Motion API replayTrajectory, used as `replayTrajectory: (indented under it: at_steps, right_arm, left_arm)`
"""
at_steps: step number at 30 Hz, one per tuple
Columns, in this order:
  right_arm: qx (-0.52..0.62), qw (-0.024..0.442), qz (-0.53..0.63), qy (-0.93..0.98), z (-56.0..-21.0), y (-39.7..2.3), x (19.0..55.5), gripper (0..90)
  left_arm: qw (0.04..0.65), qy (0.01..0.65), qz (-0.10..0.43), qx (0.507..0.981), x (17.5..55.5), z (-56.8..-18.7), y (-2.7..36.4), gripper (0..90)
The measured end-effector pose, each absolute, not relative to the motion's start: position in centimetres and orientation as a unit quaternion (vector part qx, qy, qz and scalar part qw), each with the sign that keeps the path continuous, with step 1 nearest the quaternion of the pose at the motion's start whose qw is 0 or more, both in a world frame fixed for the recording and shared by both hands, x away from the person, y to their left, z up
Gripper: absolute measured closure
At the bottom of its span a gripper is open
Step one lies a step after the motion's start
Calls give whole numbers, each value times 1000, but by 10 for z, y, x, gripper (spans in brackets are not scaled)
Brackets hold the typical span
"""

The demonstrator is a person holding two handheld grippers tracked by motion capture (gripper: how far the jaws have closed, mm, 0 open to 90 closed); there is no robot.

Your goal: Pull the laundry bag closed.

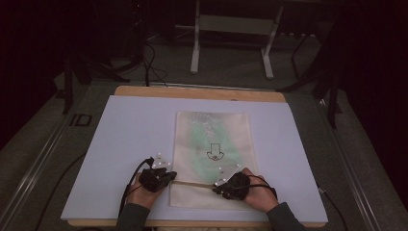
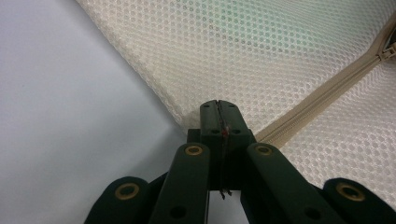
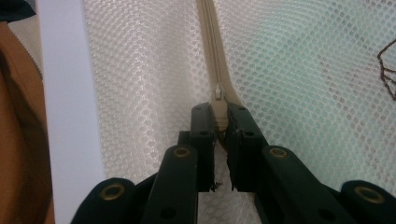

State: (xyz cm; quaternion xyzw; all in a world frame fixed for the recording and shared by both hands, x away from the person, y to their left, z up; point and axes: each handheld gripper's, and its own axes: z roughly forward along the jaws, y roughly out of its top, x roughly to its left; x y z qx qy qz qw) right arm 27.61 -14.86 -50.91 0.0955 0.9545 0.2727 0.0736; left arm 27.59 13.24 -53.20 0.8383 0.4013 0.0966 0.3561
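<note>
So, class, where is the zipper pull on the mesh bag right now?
In the right gripper view the zipper pull sits on the mesh bag, pinched between the right gripper jaws, on the bag's near part.

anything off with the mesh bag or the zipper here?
Nothing stands out. The mesh bag lies flat and square on the white board. The left gripper is shut on the bag's edge by the zipper; the right gripper is shut on the zipper pull.

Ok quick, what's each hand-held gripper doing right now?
Left hand-held gripper: closed, pinching the mesh zipper bag at its edge beside the zipper's end.
Right hand-held gripper: closed on the zipper pull.
</note>
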Motion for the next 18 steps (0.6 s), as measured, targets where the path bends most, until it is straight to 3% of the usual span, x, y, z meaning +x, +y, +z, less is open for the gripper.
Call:
replayTrajectory:
  at_steps: [18]
  right_arm:
    - [99, 75, 271, 954, -509, -158, 273, 825]
  left_arm:
    - [356, 401, 95, 839, 276, -532, 133, 897]
